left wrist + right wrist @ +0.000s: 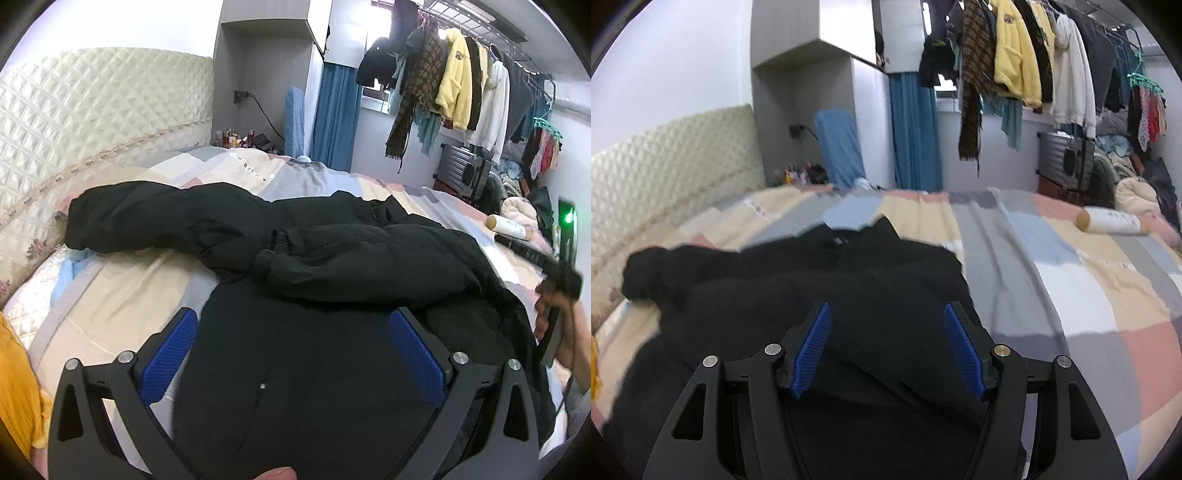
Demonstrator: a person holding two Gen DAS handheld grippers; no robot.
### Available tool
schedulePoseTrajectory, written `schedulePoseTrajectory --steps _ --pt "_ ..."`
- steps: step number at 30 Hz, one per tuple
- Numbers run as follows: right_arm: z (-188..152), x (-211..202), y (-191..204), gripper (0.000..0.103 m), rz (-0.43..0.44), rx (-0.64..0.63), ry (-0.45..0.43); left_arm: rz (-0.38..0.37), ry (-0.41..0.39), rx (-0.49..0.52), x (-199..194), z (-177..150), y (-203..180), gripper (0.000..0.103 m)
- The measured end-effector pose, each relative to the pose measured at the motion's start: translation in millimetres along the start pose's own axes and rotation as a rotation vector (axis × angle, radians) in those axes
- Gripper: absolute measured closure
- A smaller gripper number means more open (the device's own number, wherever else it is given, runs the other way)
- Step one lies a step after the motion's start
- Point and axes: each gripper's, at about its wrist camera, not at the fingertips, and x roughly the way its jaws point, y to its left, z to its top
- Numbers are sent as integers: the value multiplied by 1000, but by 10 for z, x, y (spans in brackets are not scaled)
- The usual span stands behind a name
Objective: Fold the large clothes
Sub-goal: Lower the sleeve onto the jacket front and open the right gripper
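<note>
A large black padded jacket [332,266] lies spread on the patchwork bedspread [155,280]. One sleeve stretches left toward the headboard, the other is folded across the body. My left gripper [291,321] is open just above the jacket's lower part, holding nothing. The right gripper shows at the right edge of the left wrist view [561,280], held in a hand. In the right wrist view the jacket [812,280] fills the lower middle and my right gripper [886,317] is open above it, empty.
A quilted cream headboard [92,122] runs along the left. A white bottle [1112,221] lies on the bed's far right. A rack of hanging clothes [461,85], a suitcase [461,170] and a clothes pile stand beyond the bed. Yellow cloth [18,387] shows at the left edge.
</note>
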Motion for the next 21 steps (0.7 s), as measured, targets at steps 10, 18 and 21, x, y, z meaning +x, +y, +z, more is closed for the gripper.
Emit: schedulePoseTrajectory --steps 10,18,21 --pt "-439 431 -235 41 -55 -48 141 31 40 0 145 -20 -154 0" --pt "-345 461 -240 74 -24 -34 59 39 56 16 180 -30 -219 0" --pt "-283 402 -224 87 -6 -19 9 47 52 21 188 -43 -227 0"
